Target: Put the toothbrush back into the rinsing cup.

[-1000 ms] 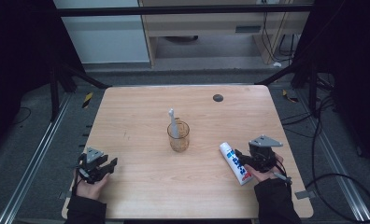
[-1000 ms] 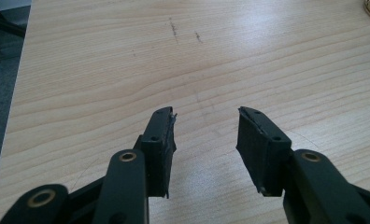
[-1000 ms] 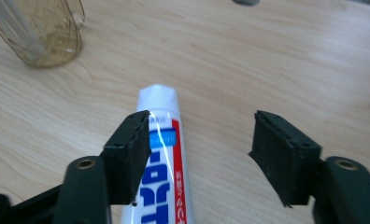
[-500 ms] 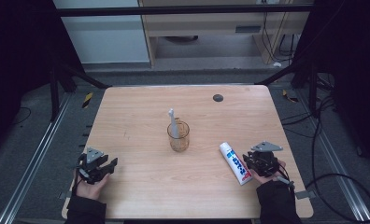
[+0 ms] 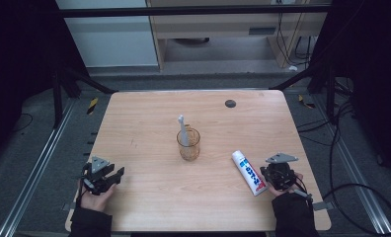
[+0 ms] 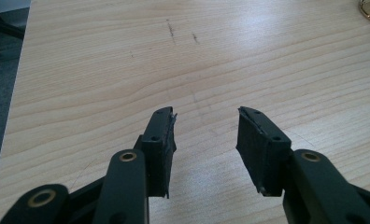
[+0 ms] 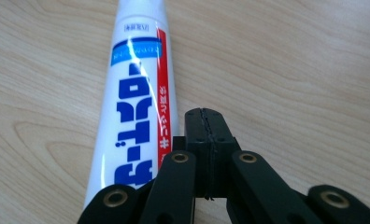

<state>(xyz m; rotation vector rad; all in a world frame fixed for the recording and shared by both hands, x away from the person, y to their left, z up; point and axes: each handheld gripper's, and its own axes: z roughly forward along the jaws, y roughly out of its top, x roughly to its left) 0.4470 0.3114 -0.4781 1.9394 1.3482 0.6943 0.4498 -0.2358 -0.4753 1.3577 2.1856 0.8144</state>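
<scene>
- the right gripper (image 7: 206, 114) had its jaws pressed together, holding nothing, just beside the white toothpaste tube with blue and red lettering (image 7: 136, 93).
- that tube lay flat on the light wooden table (image 5: 149, 118), near the amber glass cup (image 5: 188, 144) holding a white toothbrush (image 5: 182, 129).
- the left gripper (image 6: 206, 126), well apart from the tube, had its jaws spread over bare wood.

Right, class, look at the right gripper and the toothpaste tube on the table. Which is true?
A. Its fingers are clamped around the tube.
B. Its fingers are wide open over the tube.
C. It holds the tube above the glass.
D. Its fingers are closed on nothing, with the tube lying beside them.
D: the right gripper has its fingers pressed together on nothing, and the toothpaste tube lies flat on the table beside them.
</scene>
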